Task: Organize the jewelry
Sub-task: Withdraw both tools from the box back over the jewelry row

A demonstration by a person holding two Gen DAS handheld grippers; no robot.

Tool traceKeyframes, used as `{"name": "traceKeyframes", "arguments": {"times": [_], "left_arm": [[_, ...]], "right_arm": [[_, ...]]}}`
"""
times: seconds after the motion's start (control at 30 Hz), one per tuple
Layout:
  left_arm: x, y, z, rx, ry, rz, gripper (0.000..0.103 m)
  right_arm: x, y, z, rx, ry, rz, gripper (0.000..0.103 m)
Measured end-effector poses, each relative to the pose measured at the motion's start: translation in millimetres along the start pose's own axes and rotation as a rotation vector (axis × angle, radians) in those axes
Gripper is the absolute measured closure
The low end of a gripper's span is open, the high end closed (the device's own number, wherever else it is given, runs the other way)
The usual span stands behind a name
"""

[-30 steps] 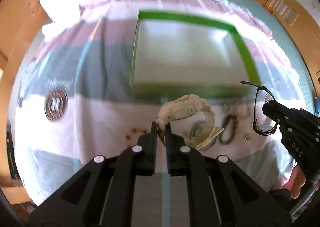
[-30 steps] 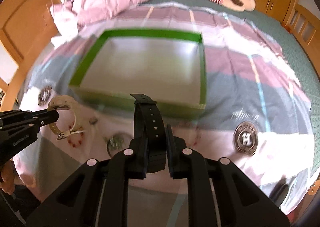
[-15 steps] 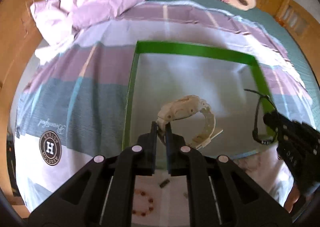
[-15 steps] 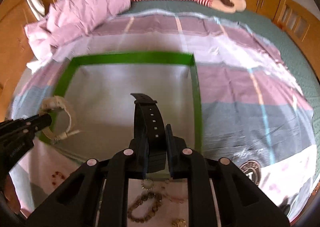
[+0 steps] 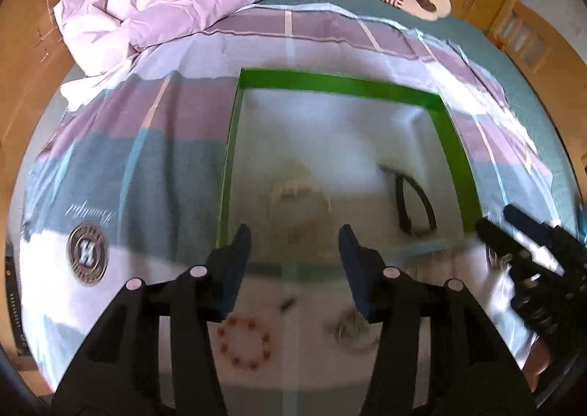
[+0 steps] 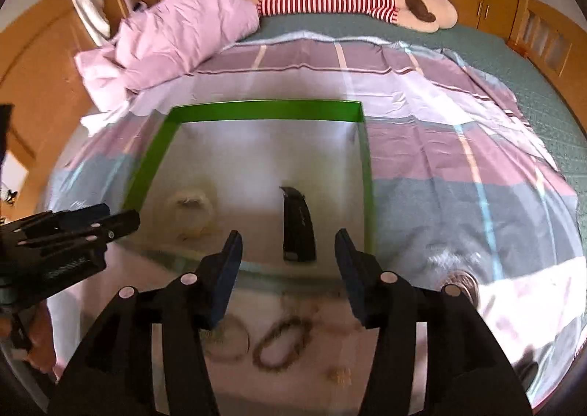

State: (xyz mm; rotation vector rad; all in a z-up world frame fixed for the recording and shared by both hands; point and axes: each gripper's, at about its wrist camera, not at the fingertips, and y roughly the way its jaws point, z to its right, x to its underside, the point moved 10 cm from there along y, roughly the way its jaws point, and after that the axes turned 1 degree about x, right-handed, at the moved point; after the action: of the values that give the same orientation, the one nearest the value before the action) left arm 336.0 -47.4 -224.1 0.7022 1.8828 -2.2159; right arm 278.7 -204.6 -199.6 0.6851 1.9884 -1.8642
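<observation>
Both hand-held grippers stand released, jaws opening, with nothing between the pads. We see the left hand-held gripper (image 5: 295, 243) at the bottom of its own view, fingers spread over the near rim of the green tray (image 5: 337, 86). Our right hand-held gripper (image 6: 288, 247) fills the bottom of the right wrist view in the same way, and it also enters the left view at the right edge, partly cut off by the frame.

Inside the tray, the cream watch (image 5: 301, 203) lies just above the left gripper's fingertips, so smeared by blur that we make out only a pale shape. In the right wrist view it shows as a faint ring at centre left of the tray. The black watch (image 6: 299, 225) lies in the tray too, right of the cream one; its strap is clear, its face hard to tell.

Below the tray, on the striped bed sheet (image 6: 440, 144), lie a red bead bracelet (image 5: 244, 346) and a brown bead bracelet (image 6: 282, 342). Other small pieces beside them are too blurred for us to name, and the gripper bodies hide part of that area.
</observation>
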Motion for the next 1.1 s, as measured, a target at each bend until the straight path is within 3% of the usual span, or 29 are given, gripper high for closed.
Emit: {"name": "traceKeyframes", "arguments": {"times": [0.07,0.13,0.23,0.4,0.6,0.87,1.07,1.1], "left_arm": [[17,-10,1,-0.005,0.026,-0.008,0.053],[35,-14,-4,-0.022,0.038,-0.023,0.053],[60,-10,-15,-0.047,0.026,-0.068,0.048],[87,6,-37,-0.12,0.03,-0.138,0.047],[96,11,-48,-0.144,0.018,-0.162,0.043],[102,21,-44,-0.156,0.045,-0.189,0.037],[99,18,-42,-0.144,0.044,-0.17,0.035],[98,15,-40,-0.133,0.039,-0.157,0.034]], "right_arm": [[8,-12,7,0.003,0.0,0.015,0.054],[19,-14,21,0.025,0.021,0.005,0.078],[48,7,43,0.041,0.061,-0.113,0.079],[87,33,51,0.058,0.054,-0.25,0.079],[101,43,32,0.007,0.034,-0.303,0.079],[108,55,-1,0.031,-0.075,-0.329,0.078],[101,52,8,0.037,-0.037,-0.306,0.067],[99,51,11,0.031,-0.027,-0.302,0.061]]}}
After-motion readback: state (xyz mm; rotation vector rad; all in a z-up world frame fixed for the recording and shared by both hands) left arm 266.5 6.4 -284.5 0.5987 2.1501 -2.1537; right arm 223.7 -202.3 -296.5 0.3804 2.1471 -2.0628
